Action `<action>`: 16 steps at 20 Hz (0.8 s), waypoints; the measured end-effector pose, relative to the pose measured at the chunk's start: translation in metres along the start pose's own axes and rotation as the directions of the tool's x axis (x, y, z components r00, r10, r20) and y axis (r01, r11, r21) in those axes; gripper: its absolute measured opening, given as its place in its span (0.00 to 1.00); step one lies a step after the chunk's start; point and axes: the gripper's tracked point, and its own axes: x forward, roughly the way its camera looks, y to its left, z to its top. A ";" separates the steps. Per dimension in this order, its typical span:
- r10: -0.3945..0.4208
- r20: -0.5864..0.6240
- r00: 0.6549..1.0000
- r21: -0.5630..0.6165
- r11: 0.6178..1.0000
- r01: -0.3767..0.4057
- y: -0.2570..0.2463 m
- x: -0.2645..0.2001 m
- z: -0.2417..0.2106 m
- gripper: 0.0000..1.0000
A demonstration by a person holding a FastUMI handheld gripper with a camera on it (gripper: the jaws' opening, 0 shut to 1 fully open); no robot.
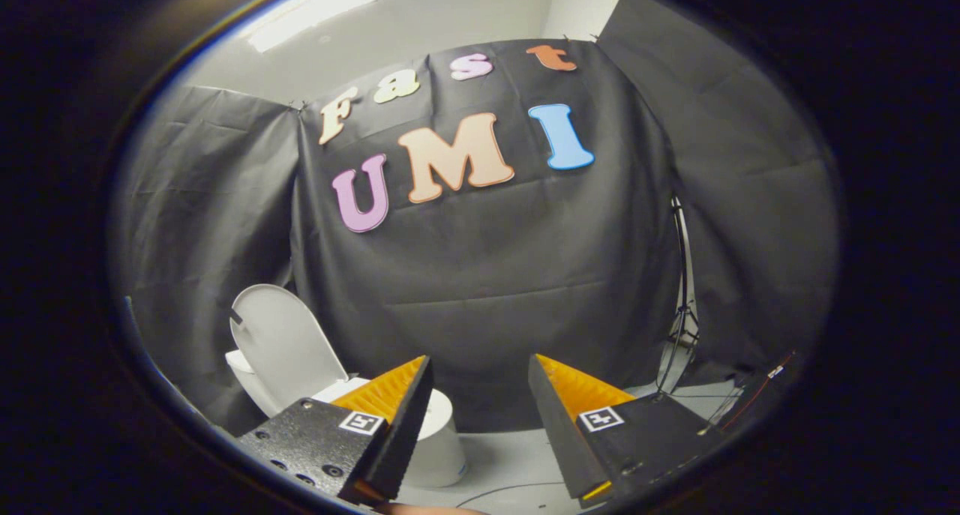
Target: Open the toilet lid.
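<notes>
Though the gripper (480, 369) sits low in the booth, its two fingers stand spread w/ a wide gap between the tips — nothing between them, touching nothing. Each finger carries a small square marker tag near its base.

Toilet (439, 444) is beyond the left finger, partly hidden behind it. The toilet lid (281, 346) is already up — white, rounded, standing nearly upright and tilted back toward the black cloth wall (487, 275) behind it. A small dark mark shows on the lid's edge on the far side from the fingers. The bowl's white body shows just past the left fingertip, resting on the floor.

Floor (510, 462) is pale, smooth, grey-white; a thin dark cable (487, 491) curves across it between the two fingers, close to the gripper. More dark cables (720, 406) trail over the floor beyond the right finger.

Room: black cloth hangs as wall straight ahead and on both sides, creased, w/ visible folds; side panels look slightly greyer. Above the cloth, a plain pale wall and ceiling w/ a bright strip light (315, 13) overhead. Beyond the right finger, well apart from the toilet, a thin dark stand (684, 305) w/ tripod-like legs rises against the cloth; can't tell what it holds.
</notes>
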 end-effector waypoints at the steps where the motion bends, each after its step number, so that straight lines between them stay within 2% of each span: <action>1: -0.004 -0.006 1.000 0.001 1.000 0.004 -0.001 -0.002 -0.001 0.80; 9: -0.021 -0.047 0.999 -0.008 1.000 0.021 -0.005 -0.019 -0.011 0.79; 12: 0.004 -0.065 0.998 0.017 1.000 -0.003 -0.004 -0.033 -0.015 0.80; 16: -0.008 -0.028 1.000 0.030 1.000 0.008 -0.008 -0.052 -0.012 0.79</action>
